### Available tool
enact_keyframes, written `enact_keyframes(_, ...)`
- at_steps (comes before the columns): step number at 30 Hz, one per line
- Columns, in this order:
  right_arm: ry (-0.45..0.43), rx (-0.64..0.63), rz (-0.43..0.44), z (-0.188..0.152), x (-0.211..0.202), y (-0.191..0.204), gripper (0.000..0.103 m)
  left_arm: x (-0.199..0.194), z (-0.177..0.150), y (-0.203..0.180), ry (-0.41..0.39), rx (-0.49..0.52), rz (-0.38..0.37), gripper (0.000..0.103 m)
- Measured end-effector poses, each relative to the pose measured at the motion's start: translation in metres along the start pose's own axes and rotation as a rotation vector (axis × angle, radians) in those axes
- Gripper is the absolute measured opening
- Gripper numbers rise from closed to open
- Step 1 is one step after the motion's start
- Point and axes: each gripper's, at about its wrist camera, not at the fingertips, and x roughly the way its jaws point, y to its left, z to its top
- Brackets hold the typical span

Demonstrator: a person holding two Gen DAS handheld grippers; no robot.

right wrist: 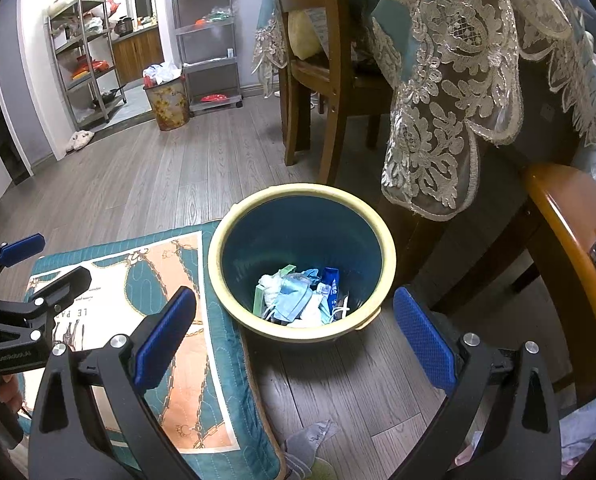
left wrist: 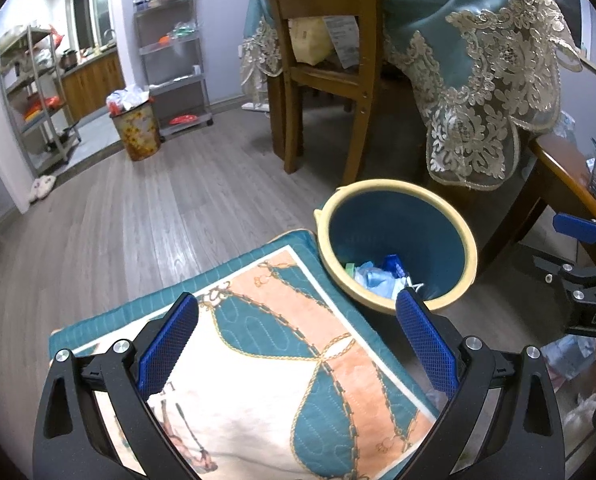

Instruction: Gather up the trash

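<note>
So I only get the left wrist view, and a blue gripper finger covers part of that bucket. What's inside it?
Observer: The right wrist view shows the whole bottom of the bucket: a green box, crumpled blue face masks, white tissue and a blue packet.
Operator: Anything still lying outside it?
Observer: Yes, a grey scrap lies on the floor by the cushion, below the open right gripper.

The round blue plastic bin with a cream rim (right wrist: 386, 258) looks smooth; the grey wooden floor (right wrist: 157, 184) is matt.
</note>
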Motion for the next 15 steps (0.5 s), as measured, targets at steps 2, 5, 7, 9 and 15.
enact_keyframes(2,0.0,0.0,0.001,0.0001,0.0004,-0.0007,0.097,0.0001,0.0001,-0.0002,0.0,-0.001,0.001,0.098)
enact_keyframes(5,-0.001,0.0,0.001,0.0003,0.0005,-0.001,0.097,0.0006,-0.0003,-0.0007,0.004,-0.001,0.002,0.098)
enact_keyframes(7,-0.001,-0.001,0.001,0.0004,0.0006,-0.0011,0.097,0.0008,-0.0007,-0.0006,0.006,-0.002,0.0,0.098)
enact_keyframes(9,-0.001,0.0,0.002,0.0004,0.0007,-0.0012,0.097,0.0009,-0.0011,-0.0006,0.008,-0.001,-0.002,0.098)
enact_keyframes(15,-0.001,0.001,0.002,0.0006,0.0006,-0.0015,0.097,0.0018,-0.0008,-0.0014,0.007,0.002,-0.004,0.098)
